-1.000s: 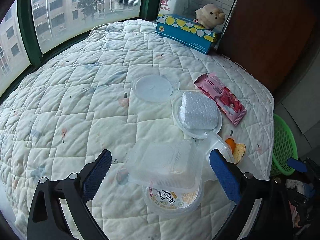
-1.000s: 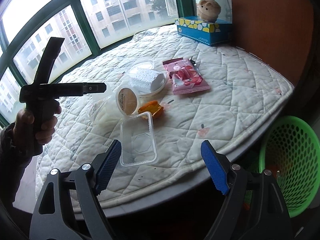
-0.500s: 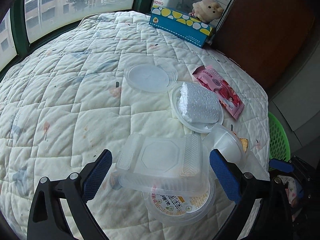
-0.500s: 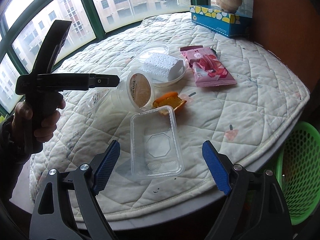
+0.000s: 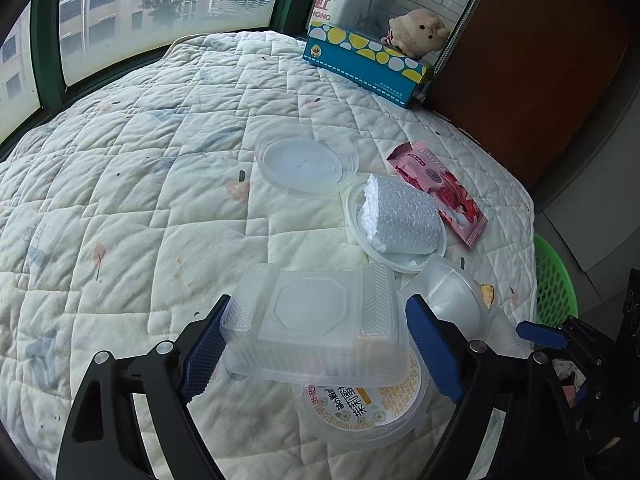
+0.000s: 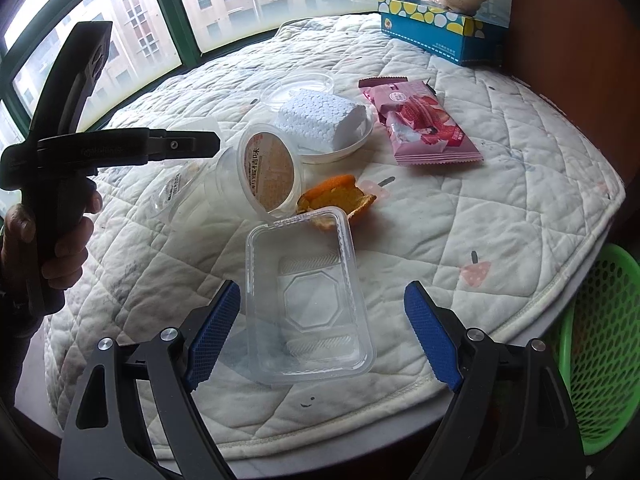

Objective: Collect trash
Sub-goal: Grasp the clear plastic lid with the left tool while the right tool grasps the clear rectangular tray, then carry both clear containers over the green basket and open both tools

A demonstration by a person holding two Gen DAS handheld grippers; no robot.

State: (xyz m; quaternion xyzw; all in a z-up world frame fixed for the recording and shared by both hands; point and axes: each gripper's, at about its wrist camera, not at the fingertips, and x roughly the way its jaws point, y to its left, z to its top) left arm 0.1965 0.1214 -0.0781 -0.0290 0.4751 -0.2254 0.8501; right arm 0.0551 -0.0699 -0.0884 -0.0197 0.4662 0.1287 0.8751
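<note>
You are closing the left tool (image 5: pixel 318 308) on the inverted tray (image 5: pixel 308 312). Its jaws have just been narrowing, and the blue pads (image 5: pixel 202 344) are now meeting the two short ends of this clear tray, so the tool is grasping it. The tray is sitting base up over the printed tub (image 5: pixel 360 404), which is lying at 6 o'clock of it on the quilted counter (image 5: pixel 140 200).

You are keeping the right tool (image 6: pixel 322 292) released. The upright tray (image 6: pixel 312 304) is lying on the quilt between its fingers, nearer the left one, and neither pad is touching it.

Remaining trash, right wrist view:
- The orange peel (image 6: pixel 340 196) is lying at 12 o'clock of the upright tray, touching its far rim.
- The labelled cup (image 6: pixel 264 172) is lying on its side at 11 o'clock.
- The foam block (image 6: pixel 320 120) is resting on a white dish (image 6: pixel 352 144) beyond the cup.
- The pink wrapper (image 6: pixel 420 128) is lying at 1 o'clock.

The green basket (image 6: pixel 600 320) is standing off the counter edge at 3 o'clock. Your left hand (image 6: pixel 60 248) is gripping its handle at 9 o'clock.
</note>
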